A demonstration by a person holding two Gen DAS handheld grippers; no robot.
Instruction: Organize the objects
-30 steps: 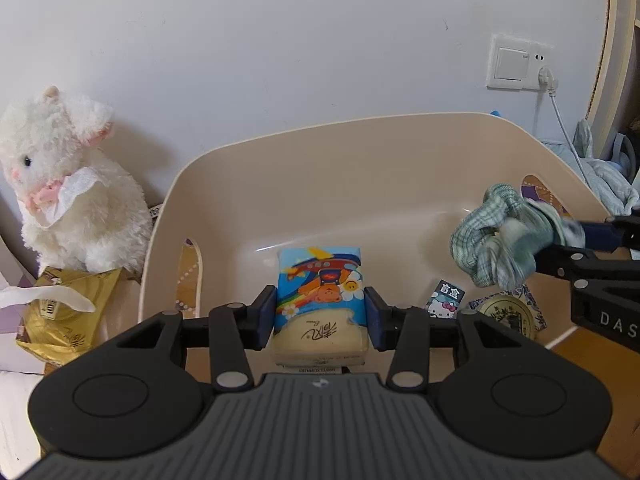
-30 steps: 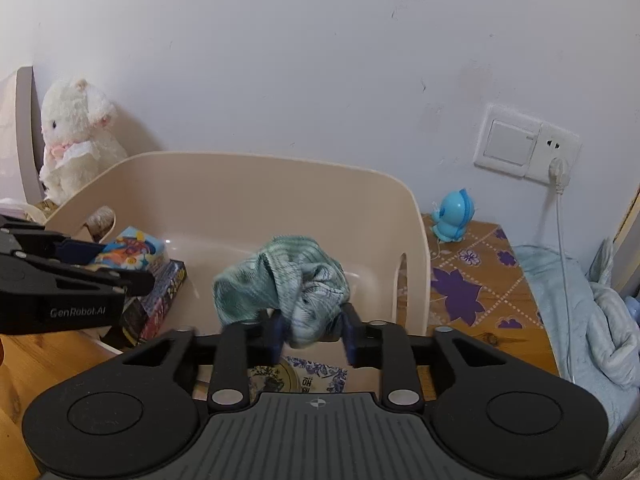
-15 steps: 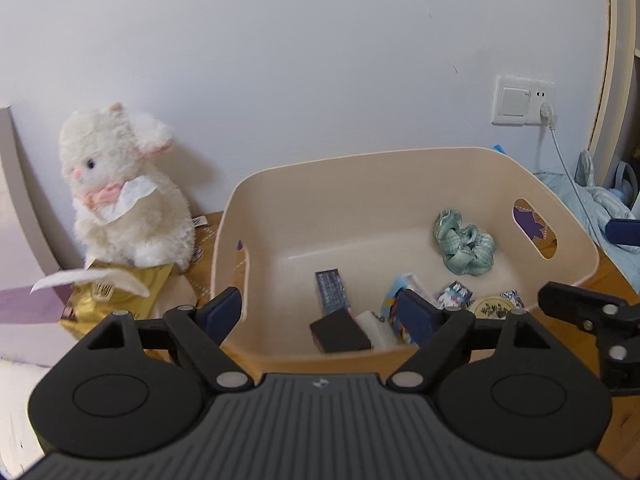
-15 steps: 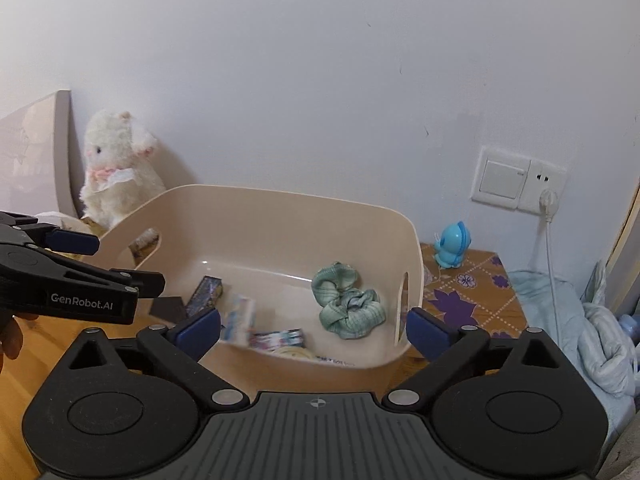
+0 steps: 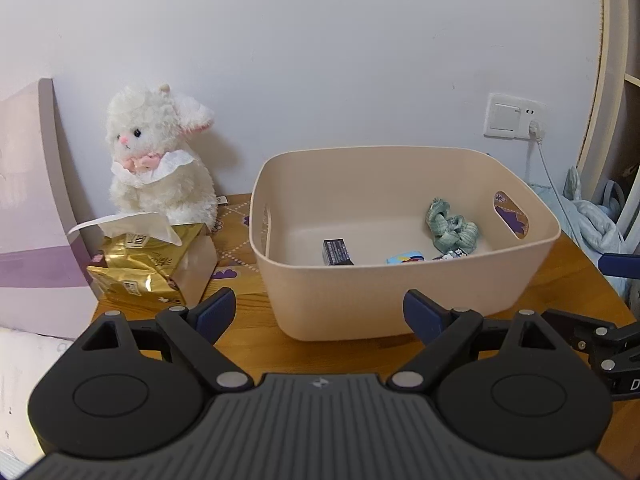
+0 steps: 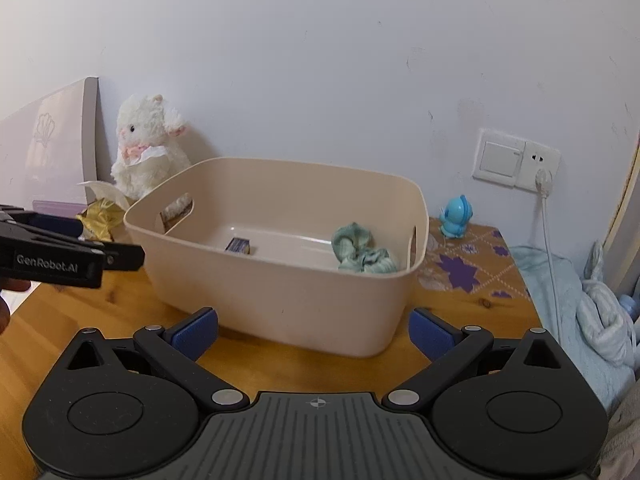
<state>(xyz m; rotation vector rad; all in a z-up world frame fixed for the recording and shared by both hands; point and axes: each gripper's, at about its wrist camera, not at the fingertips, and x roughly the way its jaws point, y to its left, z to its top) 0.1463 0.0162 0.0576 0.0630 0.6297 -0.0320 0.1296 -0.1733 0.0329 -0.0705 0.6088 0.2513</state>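
Note:
A beige plastic bin (image 5: 400, 292) stands on the wooden table; it also shows in the right wrist view (image 6: 280, 300). Inside lie a green checked scrunchie (image 5: 452, 230) (image 6: 362, 254), a small dark box (image 5: 337, 252) (image 6: 239, 245), and a colourful tissue pack (image 5: 404, 259) partly hidden by the front wall. My left gripper (image 5: 320, 314) is open and empty, in front of the bin. My right gripper (image 6: 314, 330) is open and empty, also in front of the bin.
A white plush bunny (image 5: 160, 160) and a gold tissue pack (image 5: 148, 268) stand left of the bin. A blue toy (image 6: 456, 216) and a patterned cloth (image 6: 464, 272) lie to its right. A wall socket with cable (image 6: 540, 176) and a pale blue blanket (image 6: 580, 312) are at far right.
Both grippers opened, dropping the tissue pack and the scrunchie into the bin, then pulled back away from the bin.

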